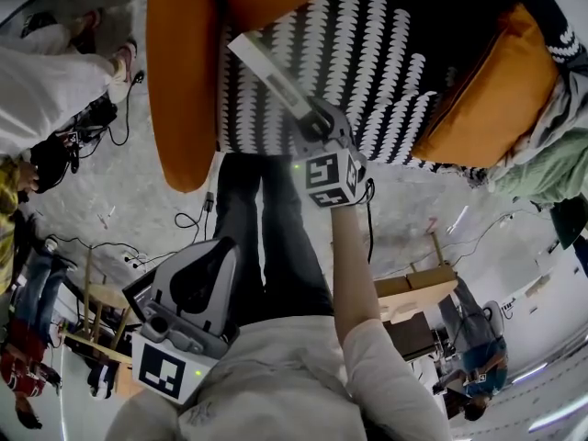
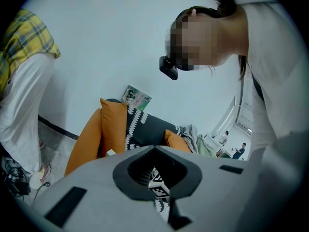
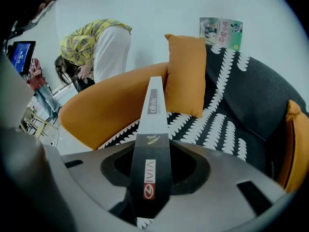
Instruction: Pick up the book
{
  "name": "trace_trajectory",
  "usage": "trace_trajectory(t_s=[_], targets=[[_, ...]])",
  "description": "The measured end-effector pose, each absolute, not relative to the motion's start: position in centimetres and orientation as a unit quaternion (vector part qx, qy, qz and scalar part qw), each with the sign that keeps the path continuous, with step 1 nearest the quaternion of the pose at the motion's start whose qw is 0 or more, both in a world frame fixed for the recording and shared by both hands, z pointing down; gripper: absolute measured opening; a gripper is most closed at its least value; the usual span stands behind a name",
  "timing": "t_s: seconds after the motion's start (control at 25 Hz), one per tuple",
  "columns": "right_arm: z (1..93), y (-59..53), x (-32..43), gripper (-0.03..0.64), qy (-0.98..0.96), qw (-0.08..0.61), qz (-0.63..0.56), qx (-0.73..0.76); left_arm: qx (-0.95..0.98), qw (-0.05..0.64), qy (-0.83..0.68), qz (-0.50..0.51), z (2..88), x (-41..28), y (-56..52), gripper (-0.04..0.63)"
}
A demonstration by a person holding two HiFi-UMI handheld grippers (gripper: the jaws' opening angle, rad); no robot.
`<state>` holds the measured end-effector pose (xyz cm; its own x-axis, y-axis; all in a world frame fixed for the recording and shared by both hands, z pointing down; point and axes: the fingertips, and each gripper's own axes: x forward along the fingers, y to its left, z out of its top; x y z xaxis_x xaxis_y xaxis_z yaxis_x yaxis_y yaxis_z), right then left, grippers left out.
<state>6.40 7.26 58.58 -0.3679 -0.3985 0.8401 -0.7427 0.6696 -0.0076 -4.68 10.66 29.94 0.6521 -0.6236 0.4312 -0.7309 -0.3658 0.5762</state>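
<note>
Head view shows me the right gripper (image 1: 308, 118) held out over the sofa (image 1: 377, 53), pinching the book (image 1: 271, 72) by 1 end. The book sticks out flat toward the upper left of the frame, above the white leaf pattern of the seat. The right gripper's marker cube (image 1: 329, 177) sits at frame center. The left gripper (image 1: 216, 246) hangs low at lower left, close to the operator's body, well apart from the book.

In the right gripper view I read the right gripper (image 3: 154, 146) clamped on the book (image 3: 153, 129). Its narrow spine runs up the middle of the frame between the 2 jaws, black with a red label below and gray above. Behind it, an orange cushion (image 3: 186, 74) leans against the dark sofa back (image 3: 241, 100). A second printed cover (image 3: 220, 33) stands on top of that back, at upper right. A person in a plaid shirt (image 3: 96, 42) bends over at upper left.

In the left gripper view the left gripper (image 2: 155, 146) has its jaws pressed together with nothing between them. The same printed cover (image 2: 135, 98) shows at frame center atop the sofa (image 2: 145, 127).
</note>
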Motion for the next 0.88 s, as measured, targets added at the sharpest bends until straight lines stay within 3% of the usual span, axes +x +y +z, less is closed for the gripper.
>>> trace_trajectory(t_s=[0.4,0.68,0.88], targets=[[58.5,7.6,6.5,0.149,-0.792,0.438,0.241,0.35,0.821,0.385,-0.416,0.068,30.0,-4.5,10.7,0.009],[57.2,7.0,7.0,0.146,-0.778,0.391,0.322,0.373,0.822,0.376,-0.423,0.058,29.4,-4.4,10.1,0.009],[55.5,6.3,8.0,0.144,-0.76,0.301,0.41,0.405,0.824,0.371,-0.424,0.054,28.4,-4.3,9.4,0.009]])
